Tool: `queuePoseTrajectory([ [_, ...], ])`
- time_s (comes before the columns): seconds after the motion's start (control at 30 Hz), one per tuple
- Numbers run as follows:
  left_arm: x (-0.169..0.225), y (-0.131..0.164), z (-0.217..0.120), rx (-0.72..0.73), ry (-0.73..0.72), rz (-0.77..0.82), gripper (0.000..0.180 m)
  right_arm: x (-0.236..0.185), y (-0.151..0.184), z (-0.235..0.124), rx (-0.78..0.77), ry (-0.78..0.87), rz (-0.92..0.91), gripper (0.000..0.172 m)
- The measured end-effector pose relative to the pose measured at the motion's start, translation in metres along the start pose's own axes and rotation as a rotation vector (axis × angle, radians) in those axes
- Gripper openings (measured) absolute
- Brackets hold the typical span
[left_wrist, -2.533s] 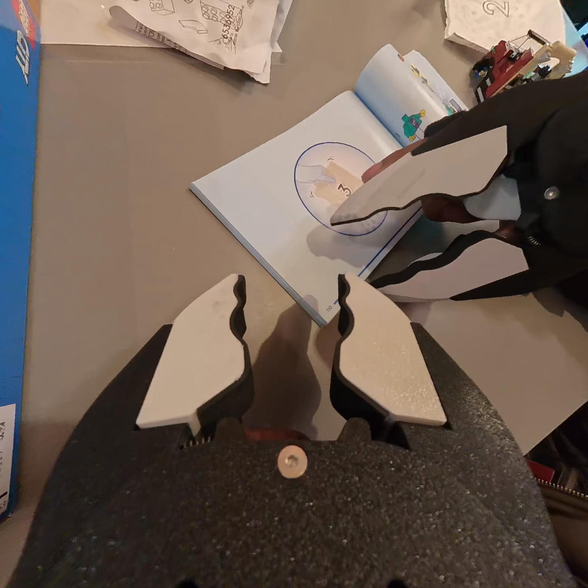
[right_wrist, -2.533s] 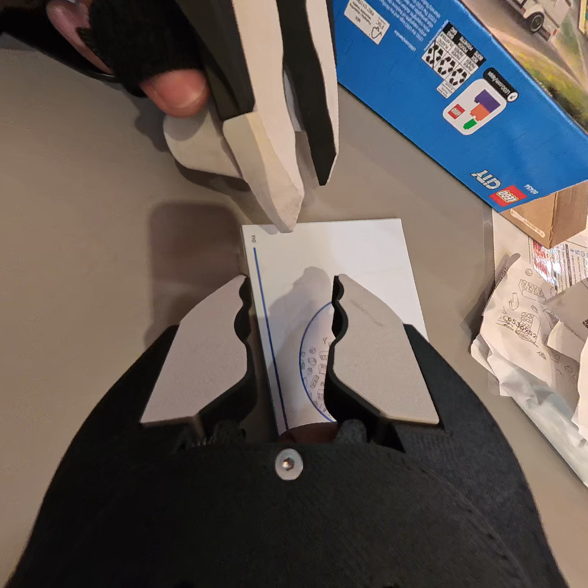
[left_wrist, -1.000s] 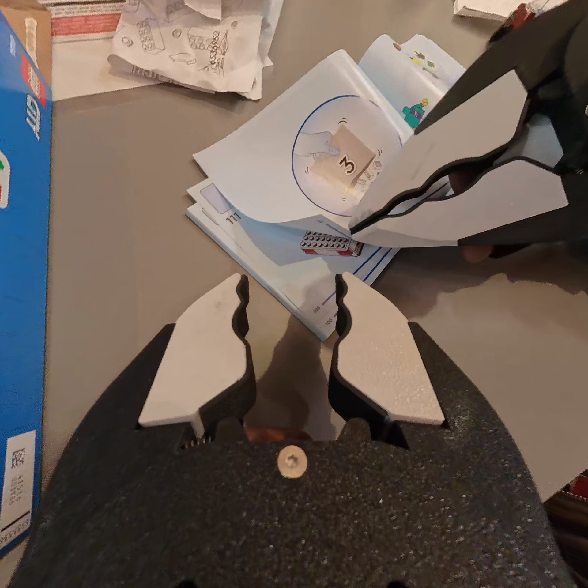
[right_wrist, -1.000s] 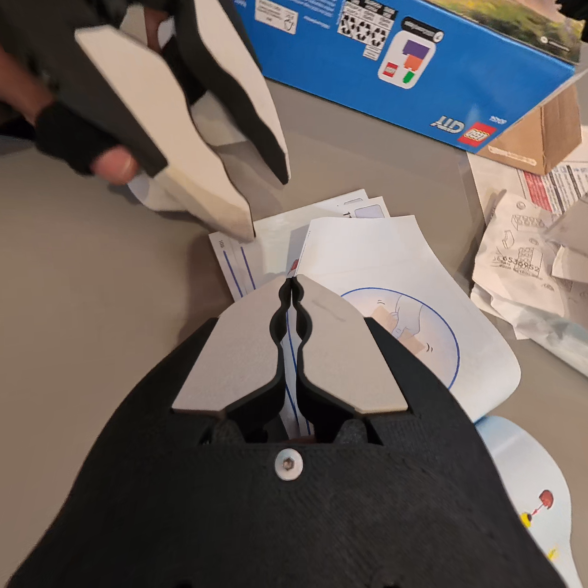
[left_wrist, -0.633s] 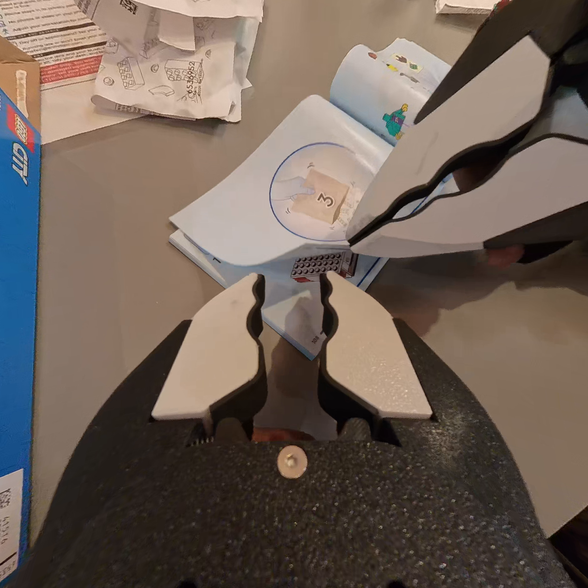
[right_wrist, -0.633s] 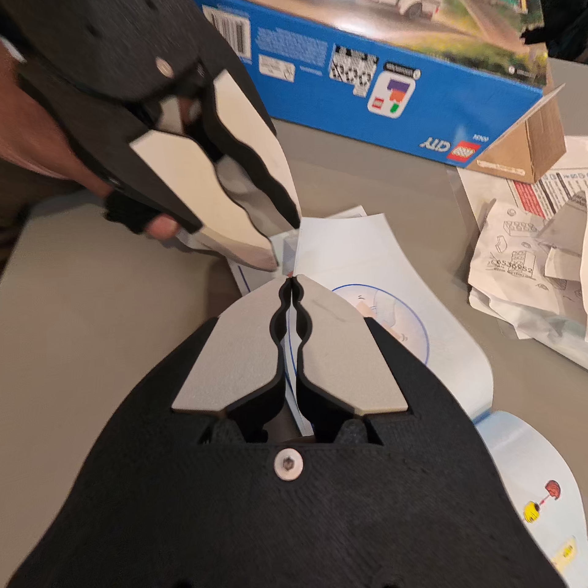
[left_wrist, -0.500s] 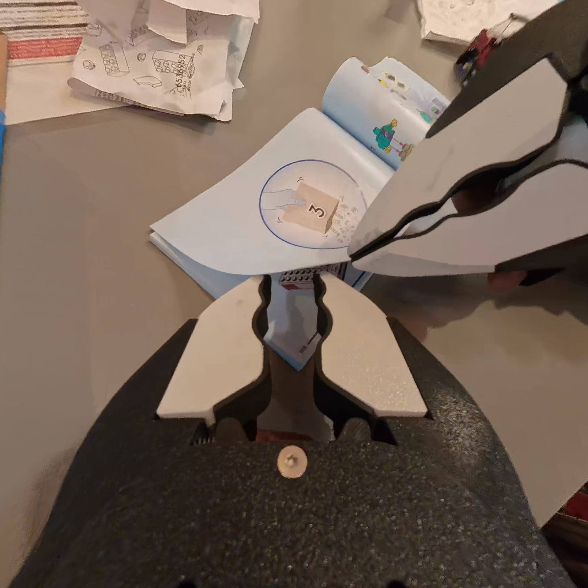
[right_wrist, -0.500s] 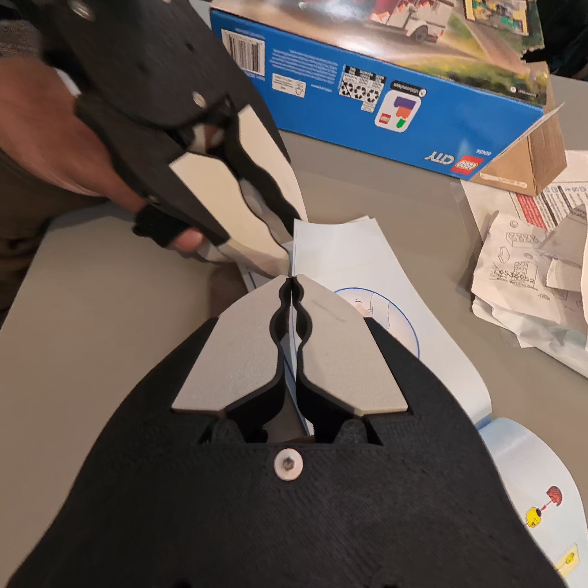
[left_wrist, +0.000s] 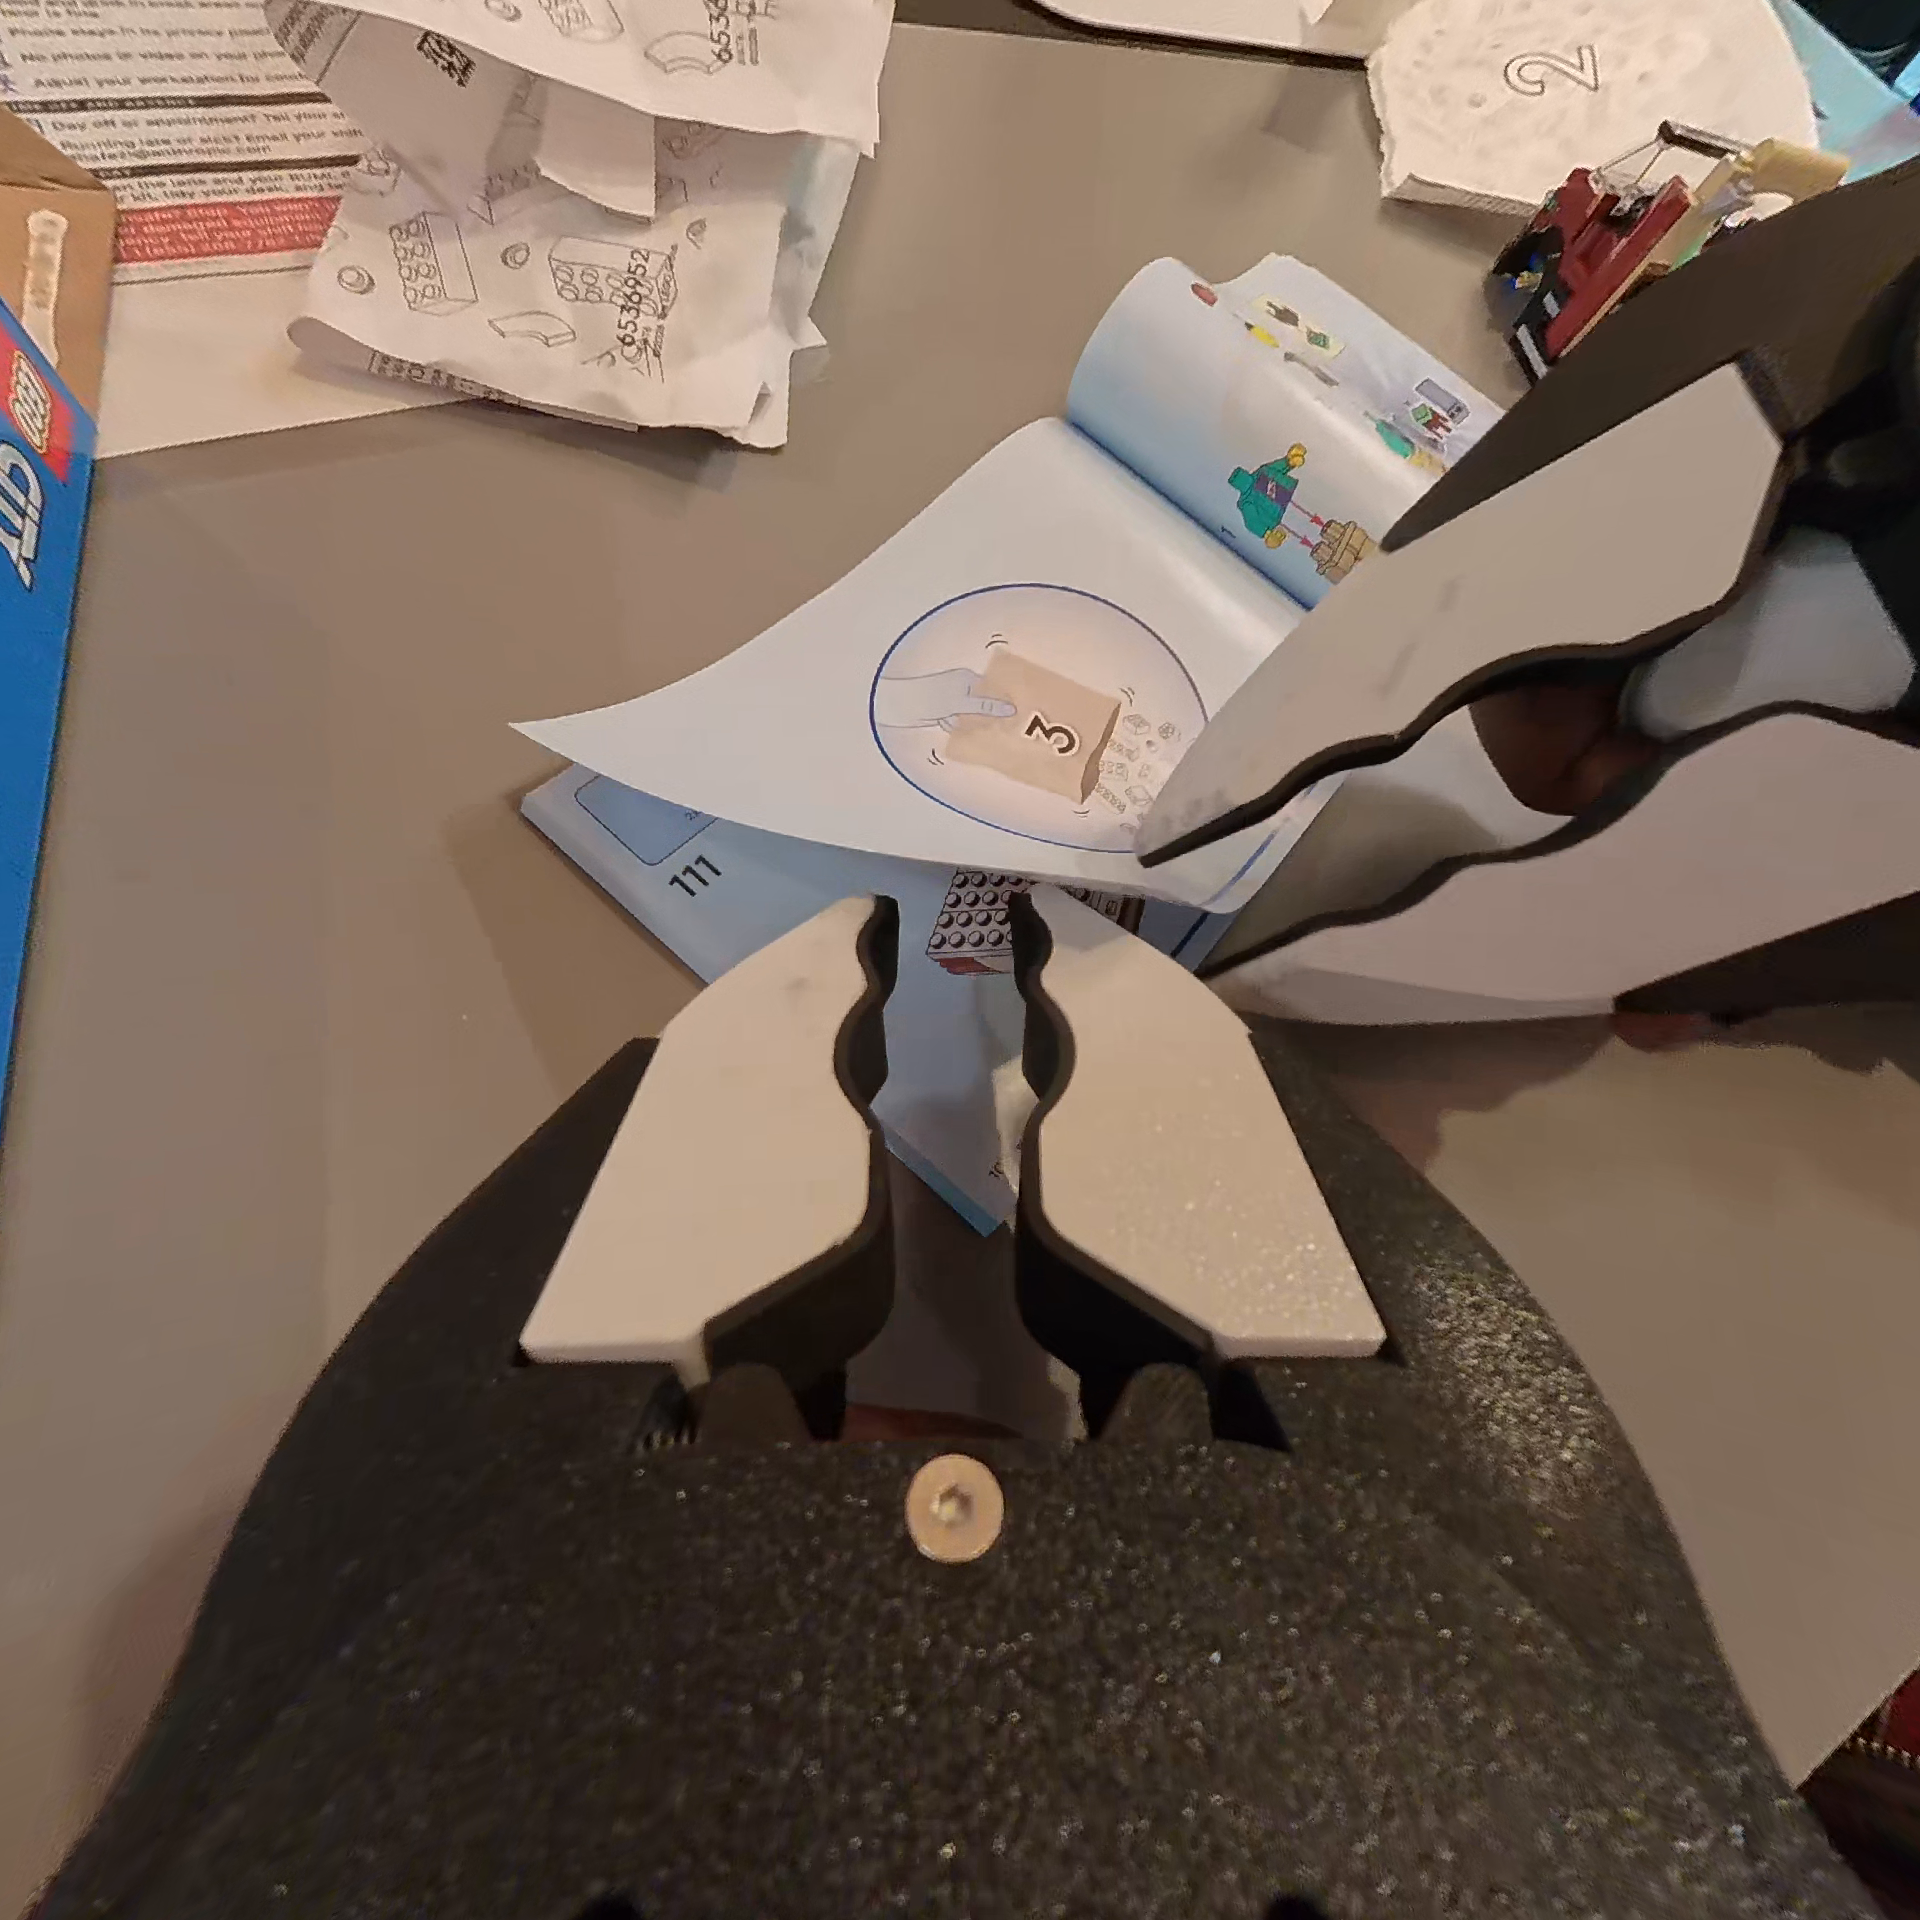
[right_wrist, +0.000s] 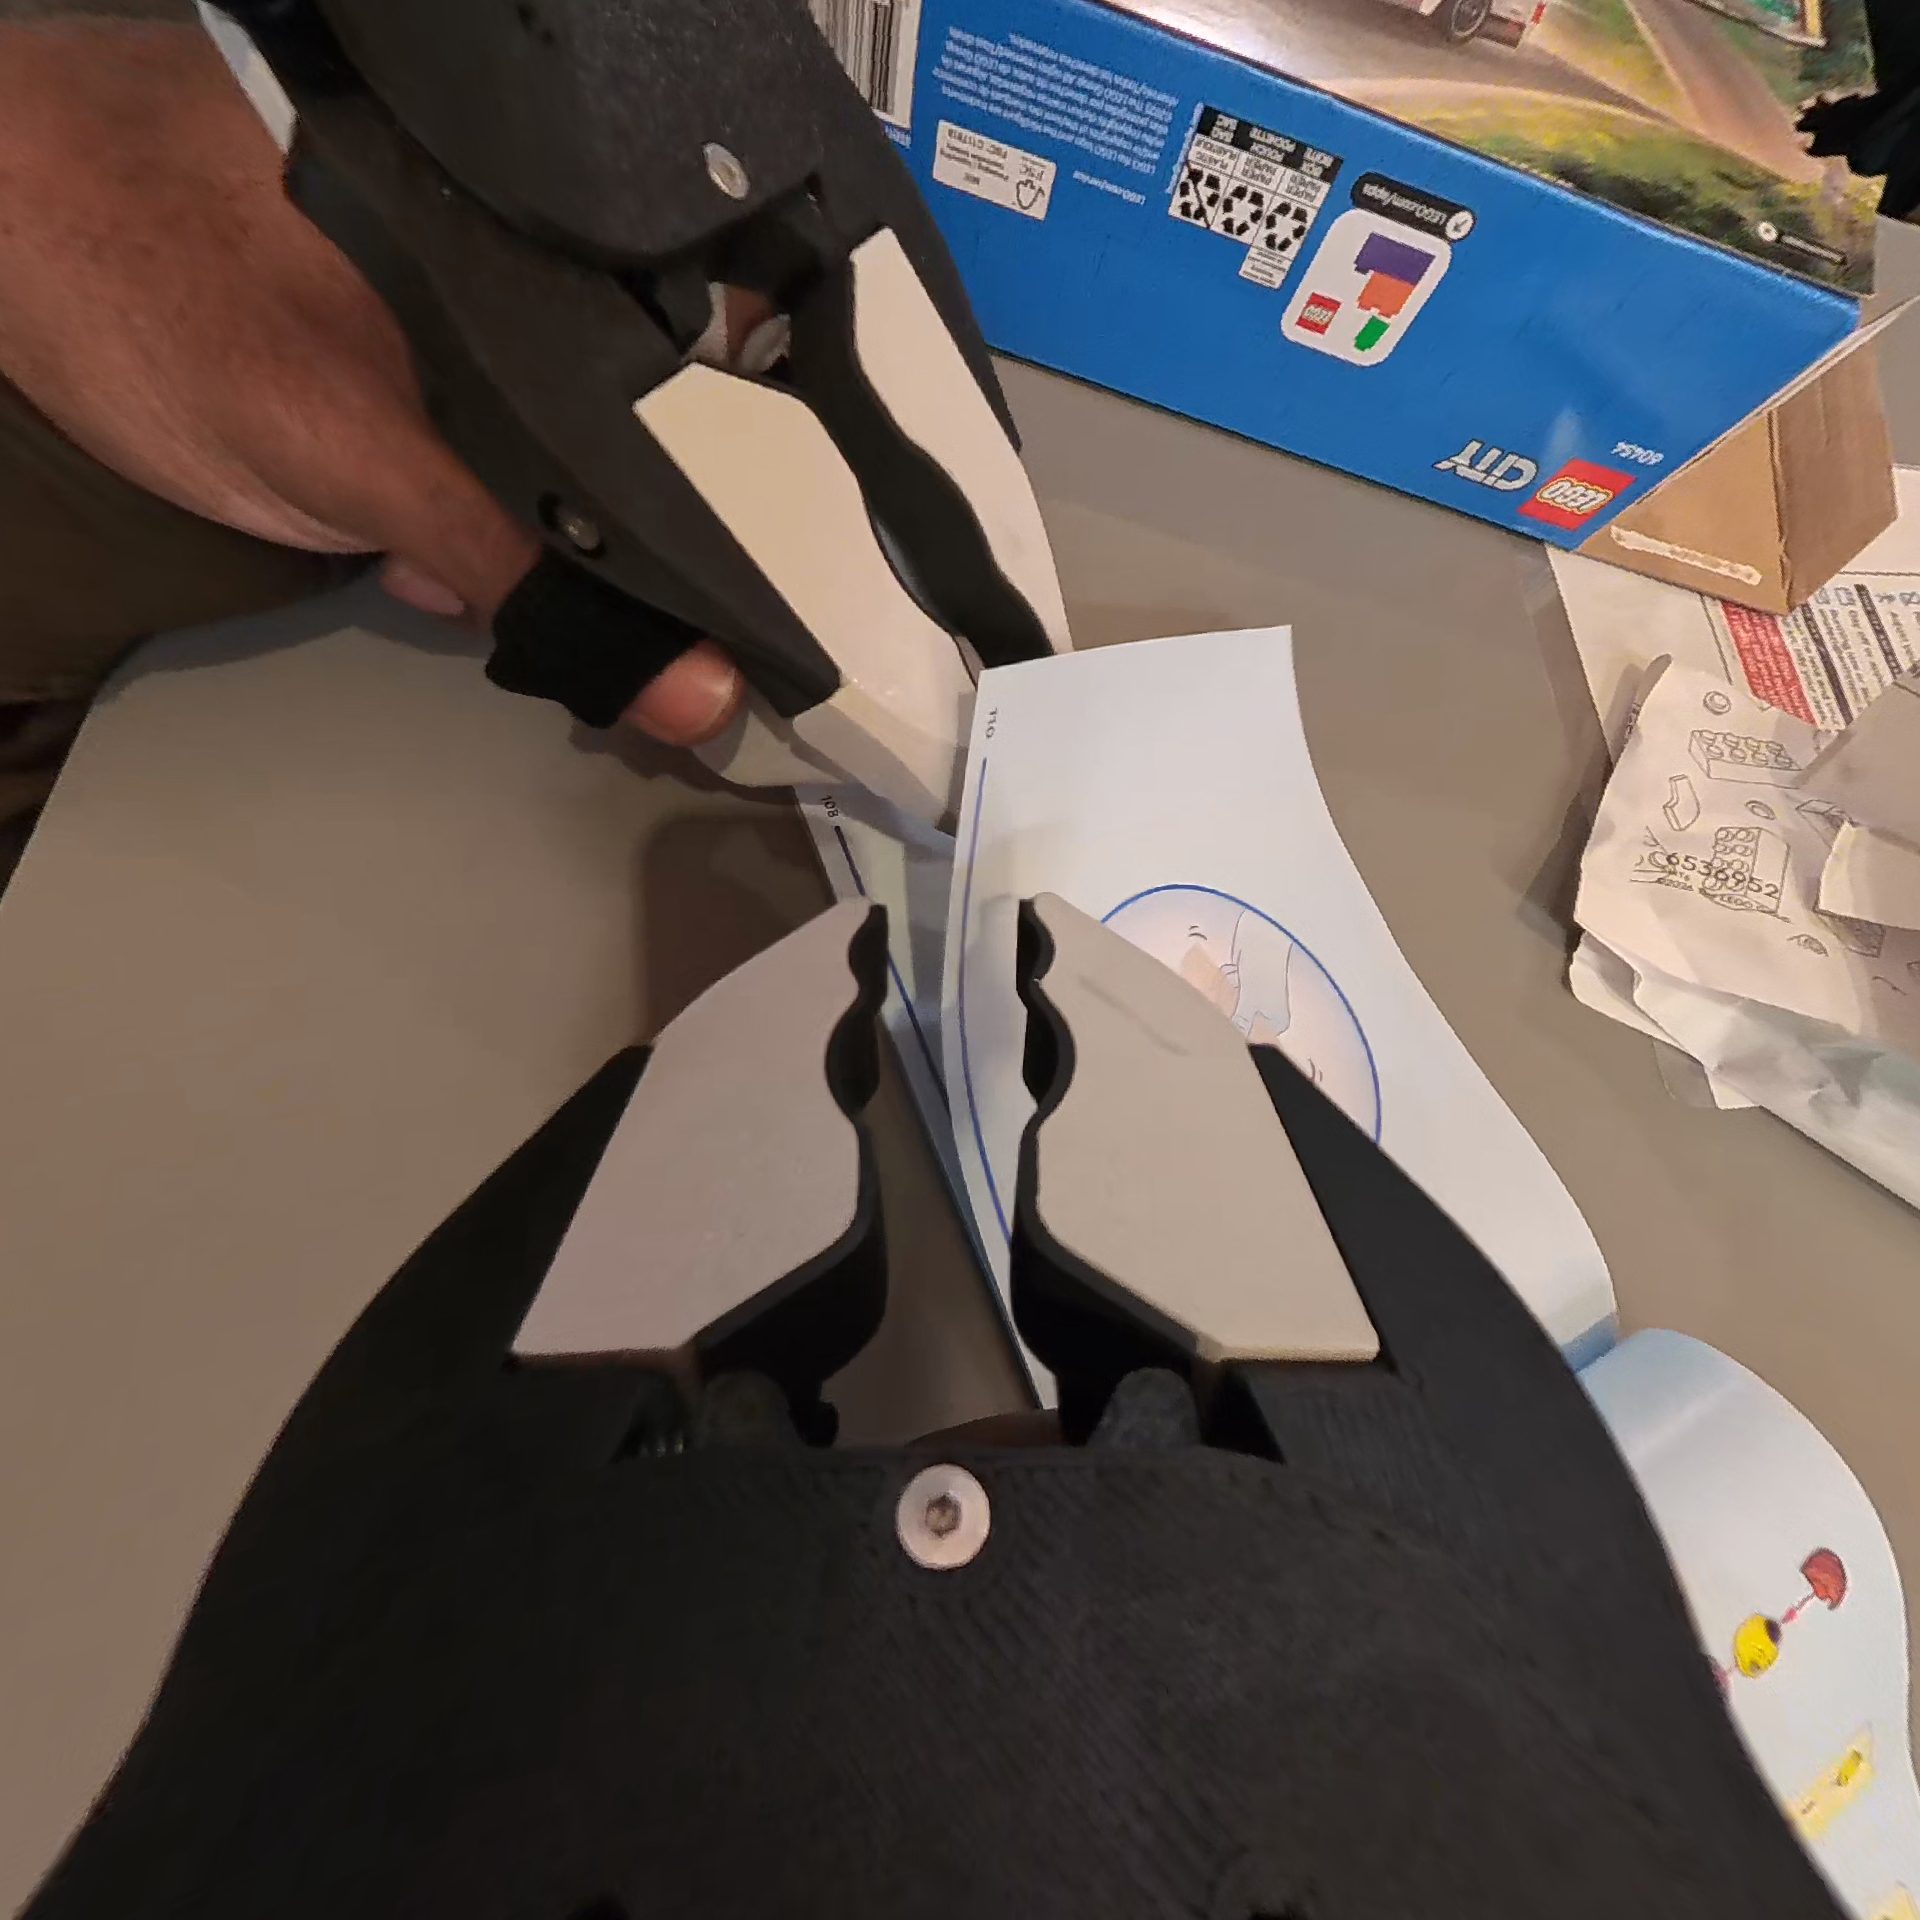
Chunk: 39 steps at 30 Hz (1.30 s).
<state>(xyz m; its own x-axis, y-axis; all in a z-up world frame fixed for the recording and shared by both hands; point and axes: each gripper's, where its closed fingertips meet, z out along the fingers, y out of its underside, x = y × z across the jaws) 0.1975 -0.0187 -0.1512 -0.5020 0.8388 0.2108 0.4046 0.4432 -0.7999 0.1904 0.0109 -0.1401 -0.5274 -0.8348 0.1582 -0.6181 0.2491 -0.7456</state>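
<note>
An open instruction booklet (left_wrist: 665, 862) lies on the grey table (left_wrist: 312, 675). One page (left_wrist: 831, 727) with a circle drawing is lifted and curls above the lower pages. My left gripper (left_wrist: 948, 914) is open, its fingers astride the near corner of the lower pages; in the right wrist view it (right_wrist: 977, 717) rests its tips there. My right gripper (right_wrist: 951, 914) is open; the lifted page's (right_wrist: 1143, 790) edge runs between the pads with a gap on both sides. It also shows in the left wrist view (left_wrist: 1184, 909), jaws slightly apart around the page edge.
A blue toy box (right_wrist: 1351, 260) stands behind the booklet, also at the left (left_wrist: 42, 623). Crumpled printed paper bags (left_wrist: 561, 239) lie beyond. A small dark red brick model (left_wrist: 1600, 249) sits at the far right. A person's hand (right_wrist: 260, 364) holds the left gripper. Both grippers' tips are close together, under 4 cm apart.
My right gripper, shut on the page and lifting it, has opened; the page now stands slack between its pads. My left gripper narrowed and moved forward onto the lower pages' corner.
</note>
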Motion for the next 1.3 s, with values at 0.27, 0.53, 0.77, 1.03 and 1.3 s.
queuePoseTrajectory([
  [0.27, 0.000, 0.000, 0.000, 0.000, 0.006, -0.008, 0.022, 0.014, 0.004, 0.000, 0.016, 0.030, 0.180, 0.000],
  [0.53, 0.000, 0.000, 0.000, -0.001, 0.008, -0.012, 0.022, 0.024, 0.014, 0.002, 0.011, 0.028, 0.386, 0.000],
  [0.77, -0.002, 0.003, -0.002, -0.011, 0.018, -0.039, 0.022, 0.020, 0.006, 0.000, 0.042, 0.033, 0.316, 0.000],
  [1.03, -0.007, 0.018, 0.002, -0.107, -0.040, -0.051, 0.022, 0.010, 0.012, 0.013, -0.076, 0.296, -0.161, 0.000],
  [1.3, -0.009, 0.025, 0.002, -0.157, -0.093, -0.011, 0.022, 0.007, 0.014, 0.018, -0.147, 0.465, -0.447, 0.000],
])
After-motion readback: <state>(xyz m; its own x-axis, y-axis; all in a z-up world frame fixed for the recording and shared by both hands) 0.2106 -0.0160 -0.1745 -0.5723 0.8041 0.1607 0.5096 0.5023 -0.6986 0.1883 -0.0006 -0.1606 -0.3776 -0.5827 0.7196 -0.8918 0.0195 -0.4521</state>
